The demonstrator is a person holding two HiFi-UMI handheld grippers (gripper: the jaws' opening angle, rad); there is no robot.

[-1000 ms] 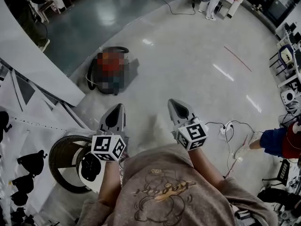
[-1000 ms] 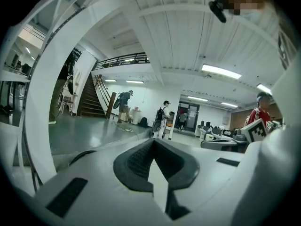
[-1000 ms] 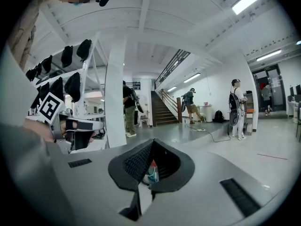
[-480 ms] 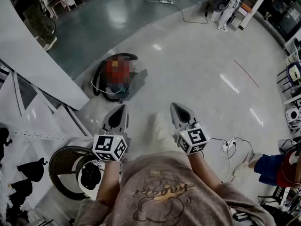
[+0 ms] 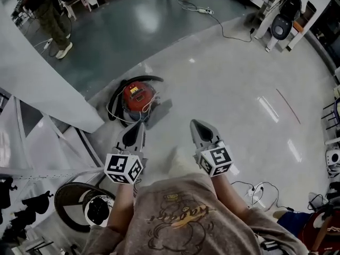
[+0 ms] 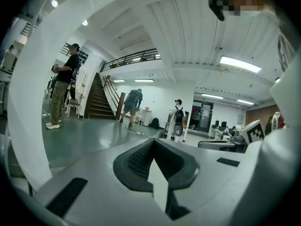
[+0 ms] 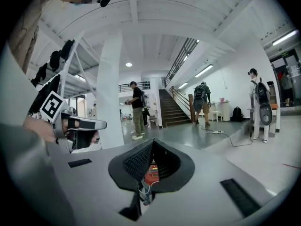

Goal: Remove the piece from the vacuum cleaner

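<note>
Head view: red round canister vacuum cleaner (image 5: 137, 97) on glossy pale floor (image 5: 228, 78), just beyond left gripper (image 5: 139, 124). Right gripper (image 5: 195, 124) alongside, to its right. Both jaws closed, nothing held.

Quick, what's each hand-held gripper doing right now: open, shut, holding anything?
Left hand-held gripper: closed, empty.
Right hand-held gripper: closed, empty.

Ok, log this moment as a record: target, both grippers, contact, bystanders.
target: red vacuum on the floor, black hose curled round it
left gripper: shut, empty, tip near the vacuum
right gripper: shut, empty, above bare floor
contact: neither gripper touches the vacuum
bystander: person standing at upper left of head view
</note>
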